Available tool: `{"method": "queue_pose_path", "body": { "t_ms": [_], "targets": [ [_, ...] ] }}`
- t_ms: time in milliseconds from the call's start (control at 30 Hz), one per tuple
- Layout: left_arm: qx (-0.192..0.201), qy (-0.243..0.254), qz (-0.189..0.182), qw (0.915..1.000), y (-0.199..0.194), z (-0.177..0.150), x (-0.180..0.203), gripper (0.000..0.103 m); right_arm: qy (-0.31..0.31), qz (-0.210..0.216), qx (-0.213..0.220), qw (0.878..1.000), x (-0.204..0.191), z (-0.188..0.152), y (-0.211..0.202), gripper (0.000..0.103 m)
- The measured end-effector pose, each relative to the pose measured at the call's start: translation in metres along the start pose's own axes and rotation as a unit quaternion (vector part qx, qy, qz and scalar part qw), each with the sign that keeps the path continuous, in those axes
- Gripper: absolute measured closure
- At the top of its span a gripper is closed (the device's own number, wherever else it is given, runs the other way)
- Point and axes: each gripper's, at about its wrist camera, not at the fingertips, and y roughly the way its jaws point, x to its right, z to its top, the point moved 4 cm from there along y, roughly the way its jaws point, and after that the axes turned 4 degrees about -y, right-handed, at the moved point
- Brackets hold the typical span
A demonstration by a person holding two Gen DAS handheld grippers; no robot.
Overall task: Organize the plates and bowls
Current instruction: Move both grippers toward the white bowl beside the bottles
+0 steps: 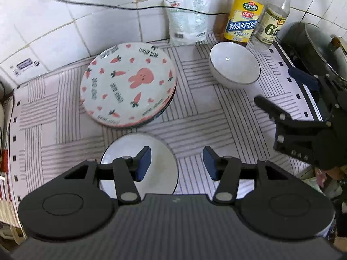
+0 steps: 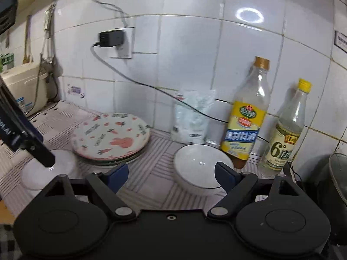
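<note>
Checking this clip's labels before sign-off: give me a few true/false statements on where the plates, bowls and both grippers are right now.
1. The bunny plate tops a stack of plates. True.
2. The left gripper is clamped on the near bowl. False: its jaws are open, with nothing gripped.
3. The far bowl sits beside the yellow-labelled bottle. True.
4. The two bowls are nested. False: they sit apart on the striped mat.
5. The right gripper holds a plate. False: it is open and empty.
</note>
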Motion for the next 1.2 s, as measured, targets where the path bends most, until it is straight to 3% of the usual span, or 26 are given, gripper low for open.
{"method": "queue_pose_path", "body": {
  "t_ms": [233,433,500,767,867,1000,1133,1200],
  "targets": [
    [0.016,0.009,0.014,0.9997,0.014,0.038,0.018,0.041,0.091,-0.031,0.035,0.995,0.048,-0.008,0.029,0.013],
    [0.044,0.003,0.019,0.9989,0.033,0.072,0.034,0.035,0.165,-0.028,0.010,0.986,0.075,-0.019,0.057,0.014],
    [0.039,-0.006,0.002,0.9992,0.046,0.083,0.039,0.035,0.185,-0.024,-0.003,0.983,0.079,-0.024,0.070,0.014],
    [0.026,-0.007,-0.005,0.9996,0.096,0.106,0.062,0.035,0.276,-0.035,-0.064,0.958,0.102,-0.049,0.115,0.040],
    [0.020,-0.003,-0.004,0.9998,0.114,0.113,0.069,0.035,0.305,-0.036,-0.067,0.949,0.108,-0.056,0.116,0.043],
    [0.011,-0.004,-0.004,0.9999,0.136,0.118,0.074,0.035,0.331,-0.030,-0.087,0.939,0.111,-0.065,0.121,0.059],
    [0.004,-0.007,0.000,1.0000,0.152,0.119,0.076,0.038,0.359,-0.025,-0.085,0.929,0.112,-0.072,0.125,0.063],
    [0.001,-0.006,-0.003,1.0000,0.158,0.118,0.077,0.043,0.376,-0.024,-0.086,0.923,0.112,-0.074,0.126,0.069]
  ]
}}
